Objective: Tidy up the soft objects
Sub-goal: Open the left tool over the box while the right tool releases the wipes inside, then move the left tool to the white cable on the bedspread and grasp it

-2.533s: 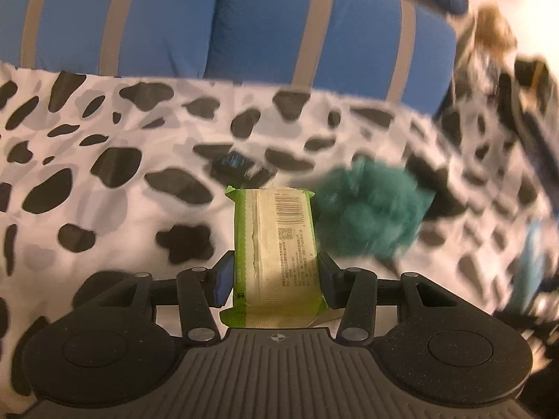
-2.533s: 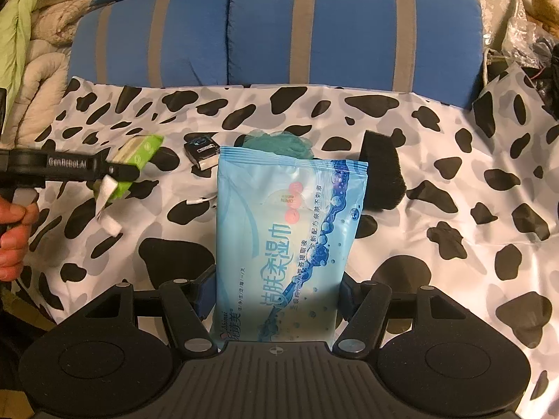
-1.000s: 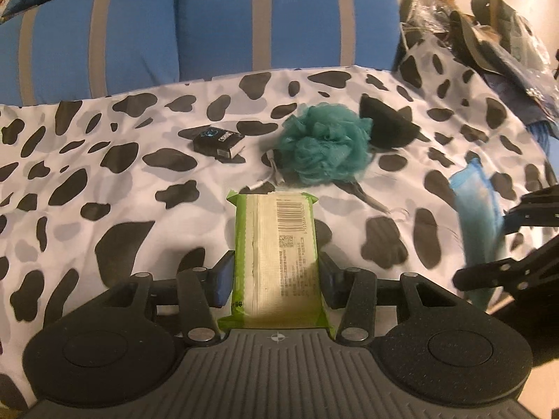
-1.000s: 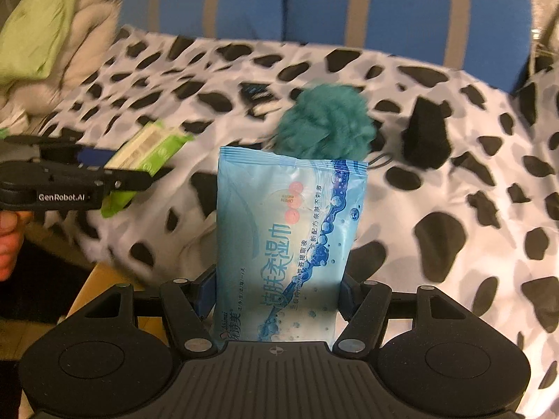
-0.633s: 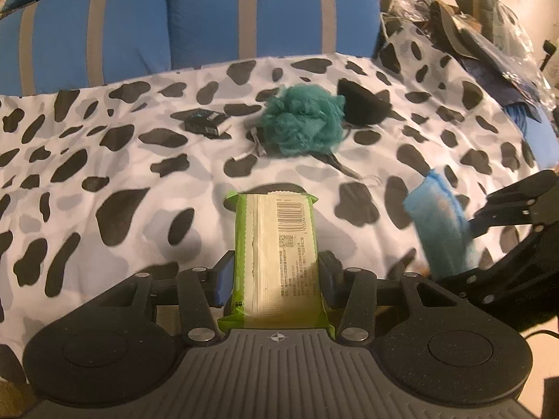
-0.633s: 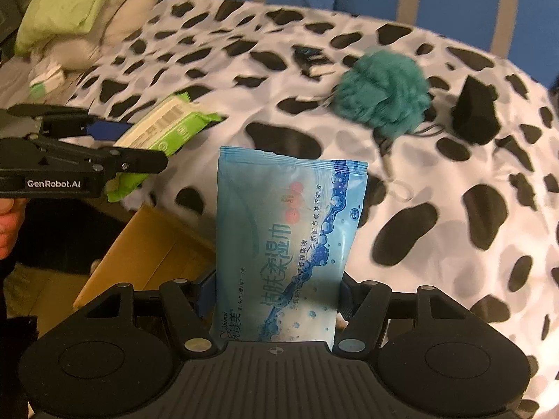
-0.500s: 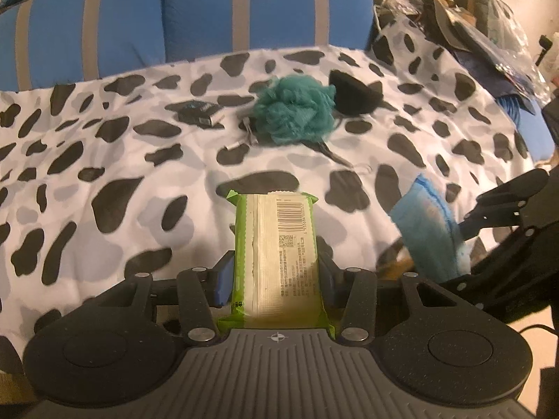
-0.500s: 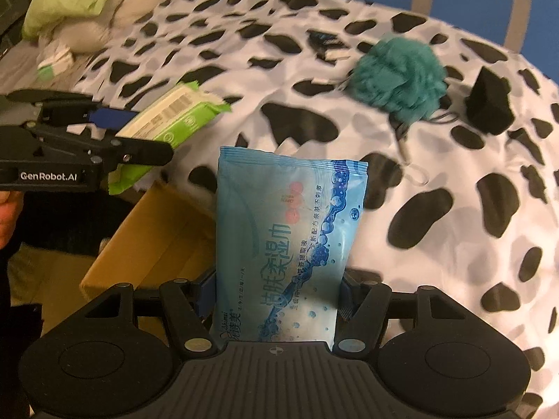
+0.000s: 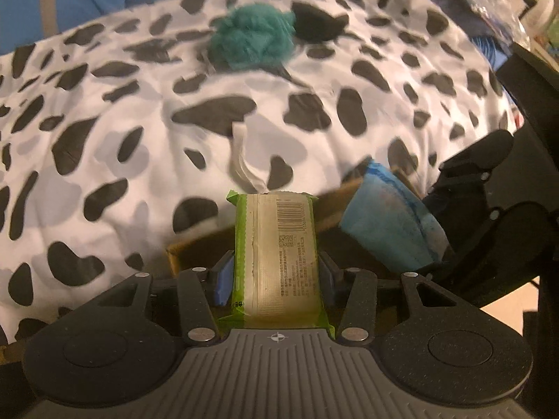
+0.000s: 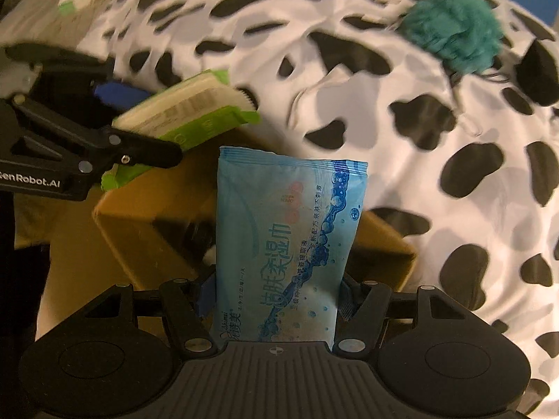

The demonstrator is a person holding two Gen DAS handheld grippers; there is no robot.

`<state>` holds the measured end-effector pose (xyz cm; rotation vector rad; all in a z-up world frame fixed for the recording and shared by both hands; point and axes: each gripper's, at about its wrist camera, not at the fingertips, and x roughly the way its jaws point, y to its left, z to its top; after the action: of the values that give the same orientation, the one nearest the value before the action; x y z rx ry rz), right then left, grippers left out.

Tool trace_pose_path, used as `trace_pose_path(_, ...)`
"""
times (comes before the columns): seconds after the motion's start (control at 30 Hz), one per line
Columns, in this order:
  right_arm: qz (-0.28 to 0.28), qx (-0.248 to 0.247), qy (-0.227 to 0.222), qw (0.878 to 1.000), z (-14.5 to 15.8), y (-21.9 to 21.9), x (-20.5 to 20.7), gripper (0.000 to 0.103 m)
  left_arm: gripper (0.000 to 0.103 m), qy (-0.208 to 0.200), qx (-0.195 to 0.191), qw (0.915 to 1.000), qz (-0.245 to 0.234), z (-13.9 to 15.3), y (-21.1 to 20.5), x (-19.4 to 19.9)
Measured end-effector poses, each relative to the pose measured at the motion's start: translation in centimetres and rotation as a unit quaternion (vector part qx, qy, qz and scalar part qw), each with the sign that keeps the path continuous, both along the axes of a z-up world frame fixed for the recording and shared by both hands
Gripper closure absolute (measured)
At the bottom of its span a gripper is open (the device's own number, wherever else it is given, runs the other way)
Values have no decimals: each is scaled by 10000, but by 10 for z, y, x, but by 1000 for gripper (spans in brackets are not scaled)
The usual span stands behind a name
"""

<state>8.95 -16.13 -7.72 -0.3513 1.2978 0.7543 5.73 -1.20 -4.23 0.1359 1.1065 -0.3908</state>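
At the bottom centre of the left wrist view, the left tongs (image 9: 276, 276) are clamped on a green tissue pack (image 9: 277, 258), barcode side up, with a white tissue (image 9: 242, 164) sticking out of its far end. In the right wrist view the right tongs (image 10: 276, 295) grip a blue wet-wipe pack (image 10: 288, 241) standing upright at the lower centre of the frame. Just behind both packs is an open cardboard box (image 10: 139, 244), set against the edge of a bed covered with a cow-print sheet (image 10: 401, 80); the green pack shows at the centre left of the right view, held over the box's far left corner. Farther back on the sheet, toward the upper right of the right wrist frame, lies a teal mesh bath pouf (image 10: 454, 35), with a black sponge (image 10: 538, 73) just beside it at the right edge.
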Motion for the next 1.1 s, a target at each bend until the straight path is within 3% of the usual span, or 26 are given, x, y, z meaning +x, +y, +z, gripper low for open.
trace_pose_path(0.17,220,-276,180,9992,-12,7,-6,35,56,348,194,9992,-6,-11,-1,1)
trace_pose_path(0.4,223,-303,223,9990,-15,7,-7,35,55,570,324,9978,26,-17,-2,3)
trace_pose_path(0.47,256,-312,225,9989,-14,10,-6,33,50,646,445,9969,59,-20,-3,6)
trace_pose_path(0.5,273,-327,201,9989,-13,10,-5,31,43,678,486,9965,90,-22,-3,7)
trace_pose_path(0.53,275,-346,177,9989,-13,11,-5,23,31,701,518,9961,129,-23,-2,8)
trace_pose_path(0.57,274,-345,157,9989,-11,11,-6,15,27,721,536,9958,157,-23,-1,8)
trace_pose_path(0.67,232,-318,96,9992,-8,11,-6,8,27,797,547,9952,175,-25,-1,9)
trace_pose_path(0.93,72,-339,-29,9994,-4,6,-1,5,27,717,518,9959,177,-22,-2,10)
trace_pose_path(1.1,-157,-240,-237,9993,3,1,4,5,27,371,429,9978,330,-12,1,10)
